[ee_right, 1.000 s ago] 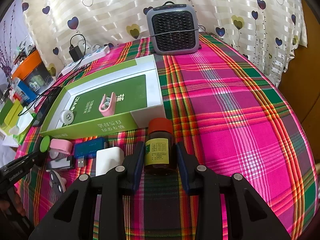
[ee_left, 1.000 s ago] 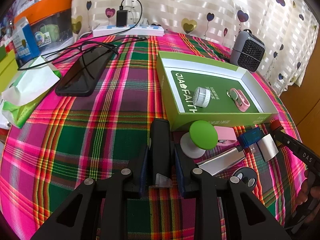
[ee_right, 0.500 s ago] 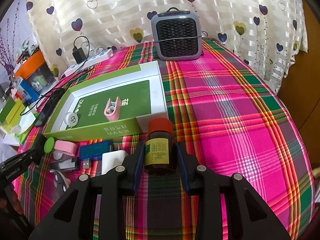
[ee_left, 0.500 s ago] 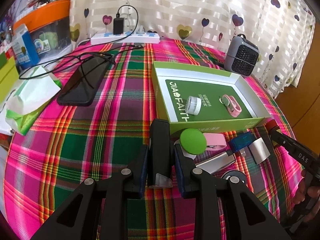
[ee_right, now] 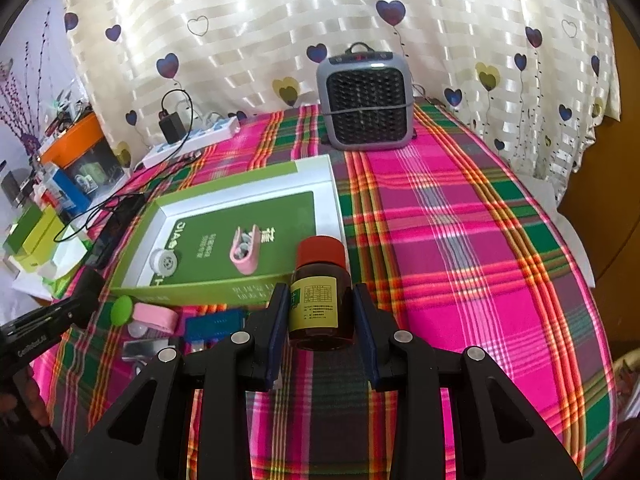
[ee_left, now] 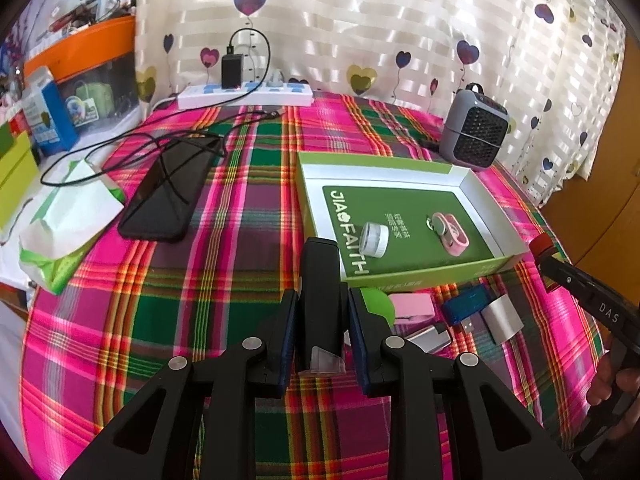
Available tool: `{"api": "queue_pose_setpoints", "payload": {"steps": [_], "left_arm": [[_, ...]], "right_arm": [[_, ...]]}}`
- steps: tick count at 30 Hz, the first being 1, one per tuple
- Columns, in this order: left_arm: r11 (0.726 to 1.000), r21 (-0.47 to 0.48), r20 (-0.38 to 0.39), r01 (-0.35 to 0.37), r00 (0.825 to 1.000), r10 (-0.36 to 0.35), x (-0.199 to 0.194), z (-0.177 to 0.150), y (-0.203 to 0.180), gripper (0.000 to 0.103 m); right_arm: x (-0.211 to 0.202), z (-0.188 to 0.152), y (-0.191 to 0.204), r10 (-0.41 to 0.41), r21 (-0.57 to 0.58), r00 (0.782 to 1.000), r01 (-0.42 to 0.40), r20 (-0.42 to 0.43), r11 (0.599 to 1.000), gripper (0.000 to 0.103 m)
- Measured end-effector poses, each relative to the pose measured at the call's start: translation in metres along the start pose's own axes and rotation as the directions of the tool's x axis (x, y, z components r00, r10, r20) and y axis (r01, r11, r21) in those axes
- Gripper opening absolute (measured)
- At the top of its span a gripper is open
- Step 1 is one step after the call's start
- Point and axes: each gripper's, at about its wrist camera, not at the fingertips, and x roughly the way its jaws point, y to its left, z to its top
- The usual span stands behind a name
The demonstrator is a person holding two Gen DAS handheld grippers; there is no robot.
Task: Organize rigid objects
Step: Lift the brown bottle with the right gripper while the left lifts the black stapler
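My left gripper [ee_left: 319, 320] is clamped on a black oblong block [ee_left: 319, 280], which stands up between the pads with its top edge overlapping the near left corner of the green tray box [ee_left: 424, 276]. My right gripper [ee_right: 322, 316] is closed around a brown bottle [ee_right: 322, 292] with a red cap and a yellow label, held upright just in front of that box's near wall (the cap overlaps the wall in my right view).

Inside the box I see a small white jar [ee_left: 374, 239] on its side and a pink clip-like piece [ee_left: 448, 229], a little apart from each other. On the plaid tablecloth [ee_left: 180, 280] in front of the box lie a green disc [ee_left: 378, 306], a pink block [ee_left: 412, 305], a blue USB stick [ee_left: 466, 307] and a silver piece [ee_left: 502, 318], clustered closely. A grey heater [ee_right: 364, 100] stands behind the box; a black phone [ee_left: 168, 196] lies well to its left.
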Motion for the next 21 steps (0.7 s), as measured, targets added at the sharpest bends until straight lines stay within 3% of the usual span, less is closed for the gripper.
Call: {"api": "queue_pose_setpoints", "payload": {"steps": [21], "left_arm": [[0.998,0.032,-0.002,0.060,0.998,-0.060,0.019,0.036,-0.015,0.024]], "right_arm": [[0.016,0.032,0.015,0.046,-0.040,0.999,-0.046,-0.006,0.998,0.033]]}}
